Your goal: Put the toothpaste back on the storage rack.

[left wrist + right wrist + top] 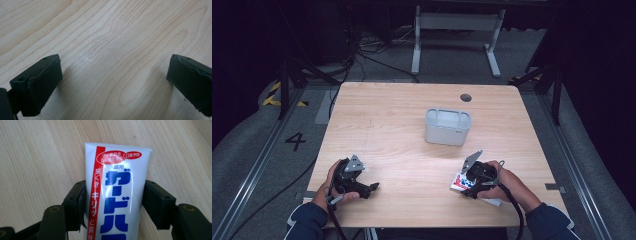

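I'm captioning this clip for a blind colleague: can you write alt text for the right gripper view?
A white plastic toothpaste tube with a red stripe and blue Japanese lettering lies between the two black jaws of the right hand-held gripper, which press against its sides. Beneath it is a light wooden table.

A light wooden table (392, 125) fills the middle of the high view. A grey open-topped container (447, 126) stands right of centre. A white toothpaste tube (460, 181) lies flat at lower right, near the front edge.
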Demonstrator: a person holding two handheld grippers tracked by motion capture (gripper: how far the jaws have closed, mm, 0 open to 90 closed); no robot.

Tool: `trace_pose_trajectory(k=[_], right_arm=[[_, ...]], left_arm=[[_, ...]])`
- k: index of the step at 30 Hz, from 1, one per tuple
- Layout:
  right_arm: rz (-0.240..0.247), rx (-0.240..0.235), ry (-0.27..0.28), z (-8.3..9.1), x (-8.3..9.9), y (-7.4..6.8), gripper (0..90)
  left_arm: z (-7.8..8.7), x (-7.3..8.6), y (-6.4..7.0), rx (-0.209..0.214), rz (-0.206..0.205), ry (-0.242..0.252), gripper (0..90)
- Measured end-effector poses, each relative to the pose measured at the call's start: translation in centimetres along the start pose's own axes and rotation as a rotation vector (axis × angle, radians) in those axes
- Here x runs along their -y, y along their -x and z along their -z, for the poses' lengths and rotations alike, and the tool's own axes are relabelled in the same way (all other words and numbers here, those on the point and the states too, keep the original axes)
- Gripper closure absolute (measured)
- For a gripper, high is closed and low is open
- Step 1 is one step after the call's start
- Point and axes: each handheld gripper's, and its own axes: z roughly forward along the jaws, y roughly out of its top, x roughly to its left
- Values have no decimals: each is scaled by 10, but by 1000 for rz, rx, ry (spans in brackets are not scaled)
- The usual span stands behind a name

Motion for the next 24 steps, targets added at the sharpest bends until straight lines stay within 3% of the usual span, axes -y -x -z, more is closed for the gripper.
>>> trace_pose_trajectory(k=[24], right_arm=[[36, -3, 30, 9, 4, -6, 571]], left_arm=[[0, 0, 0, 1, -3, -1, 5]])
